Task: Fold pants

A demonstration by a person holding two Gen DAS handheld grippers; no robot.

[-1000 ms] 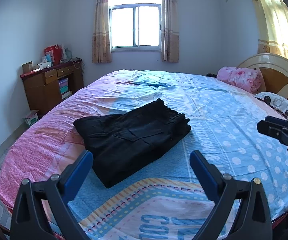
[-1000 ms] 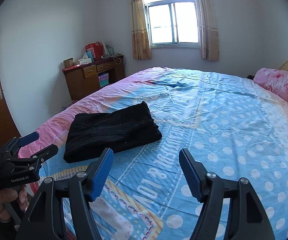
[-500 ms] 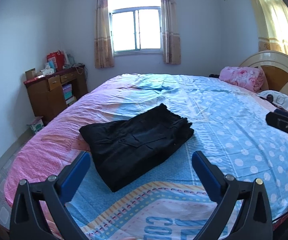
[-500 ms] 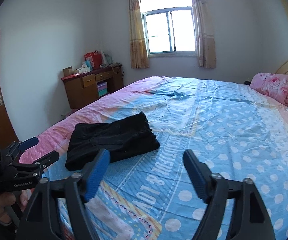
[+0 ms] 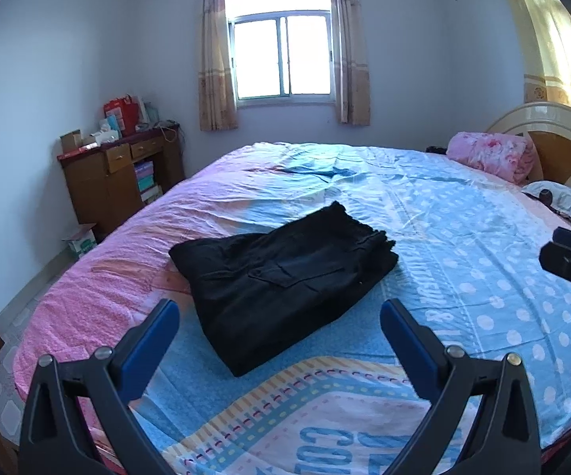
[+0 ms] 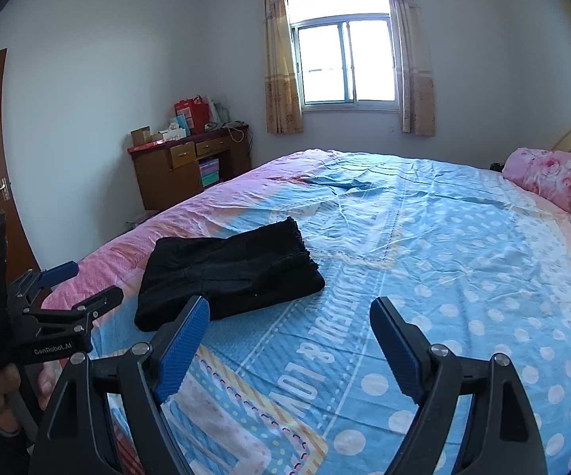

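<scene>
Apparently done: black pants [image 5: 281, 277] folded into a compact stack on the bed [image 5: 463, 237]; left gripper [image 5: 279, 340] and right gripper [image 6: 289, 340] just short of the stack, both spread wide, holding nothing.

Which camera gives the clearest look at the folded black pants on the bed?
The left wrist view: the folded black pants lie central and large, with the pocket flap visible. The right wrist view shows them smaller, off to the left, one corner hidden behind a blue fingertip.

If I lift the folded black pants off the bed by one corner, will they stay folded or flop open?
The folded black pants would probably flop open: they are soft cloth in loose stacked layers, with nothing pinning them. The thick bundle suggests some weight, so the free layers would likely sag. On the wrinkled blue bedsheet, a push may bunch them.
</scene>
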